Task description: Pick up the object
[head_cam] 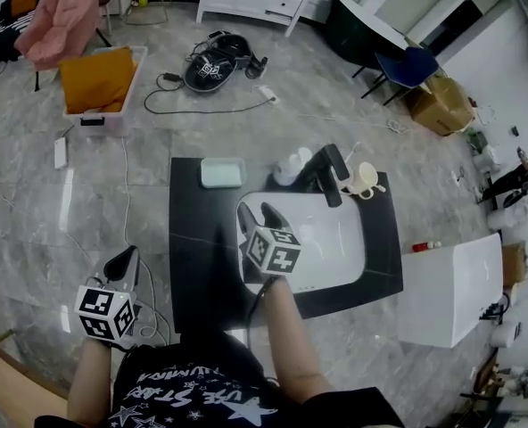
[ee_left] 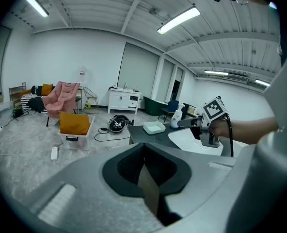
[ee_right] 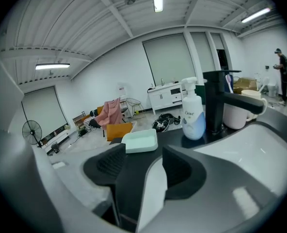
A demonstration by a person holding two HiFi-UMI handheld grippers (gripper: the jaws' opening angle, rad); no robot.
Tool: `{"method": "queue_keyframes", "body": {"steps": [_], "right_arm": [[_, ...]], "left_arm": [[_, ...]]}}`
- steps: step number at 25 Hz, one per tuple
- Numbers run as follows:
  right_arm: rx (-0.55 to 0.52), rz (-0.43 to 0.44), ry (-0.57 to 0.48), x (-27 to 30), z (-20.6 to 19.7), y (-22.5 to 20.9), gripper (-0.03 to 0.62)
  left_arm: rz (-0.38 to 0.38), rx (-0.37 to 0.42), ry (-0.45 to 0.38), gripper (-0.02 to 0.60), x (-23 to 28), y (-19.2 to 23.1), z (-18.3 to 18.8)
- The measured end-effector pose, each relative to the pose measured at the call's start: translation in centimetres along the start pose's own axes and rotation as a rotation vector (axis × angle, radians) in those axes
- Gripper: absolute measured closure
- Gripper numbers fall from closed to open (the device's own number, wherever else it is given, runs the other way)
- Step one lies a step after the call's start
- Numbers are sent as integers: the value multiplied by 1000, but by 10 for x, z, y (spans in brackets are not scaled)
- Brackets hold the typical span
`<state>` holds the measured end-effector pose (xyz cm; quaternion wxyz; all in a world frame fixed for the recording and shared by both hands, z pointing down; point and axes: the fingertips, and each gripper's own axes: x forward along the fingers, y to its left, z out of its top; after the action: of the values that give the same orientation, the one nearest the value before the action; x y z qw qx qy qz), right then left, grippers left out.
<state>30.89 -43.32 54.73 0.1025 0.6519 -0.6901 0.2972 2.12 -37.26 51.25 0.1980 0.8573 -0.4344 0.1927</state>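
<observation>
A black counter [head_cam: 197,230] carries a white sink [head_cam: 335,239] with a black faucet [head_cam: 328,172]. At its back stand a pale green soap dish [head_cam: 221,172], a white soap bottle [head_cam: 289,168] and a cream cup [head_cam: 364,178]. My right gripper [head_cam: 258,214] hovers open over the sink's left edge, nothing between its pads. In the right gripper view the right gripper [ee_right: 143,171] faces the soap dish [ee_right: 141,141], the bottle [ee_right: 193,113] and the faucet [ee_right: 216,101]. My left gripper [head_cam: 123,261] hangs shut over the floor, left of the counter, holding nothing; the left gripper [ee_left: 144,161] looks toward the counter.
On the floor behind the counter lie a white bin with an orange cushion [head_cam: 99,83], black gear with cables [head_cam: 215,65] and a pink cloth on a chair [head_cam: 59,16]. A white box [head_cam: 451,288] stands right of the counter. A person [ee_right: 281,74] stands far right.
</observation>
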Motion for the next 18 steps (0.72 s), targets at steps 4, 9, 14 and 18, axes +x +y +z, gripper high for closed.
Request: {"method": "queue_keyframes", "body": {"steps": [4,9,14,18], "right_arm": [[-13,10,29,32,11,-7,352],[-42,-3,46,69,25,-19,352],[-69,-17,80,97,27,-26,352],[-110,-19,96,116,24,-26,368]], "left_arm": [[32,-15,3,572,15,7,9],[63,-29,22,572,31,15,13],[77,-37,42,572,44,20,12],[81,-43,57,572,51,23,7]]}}
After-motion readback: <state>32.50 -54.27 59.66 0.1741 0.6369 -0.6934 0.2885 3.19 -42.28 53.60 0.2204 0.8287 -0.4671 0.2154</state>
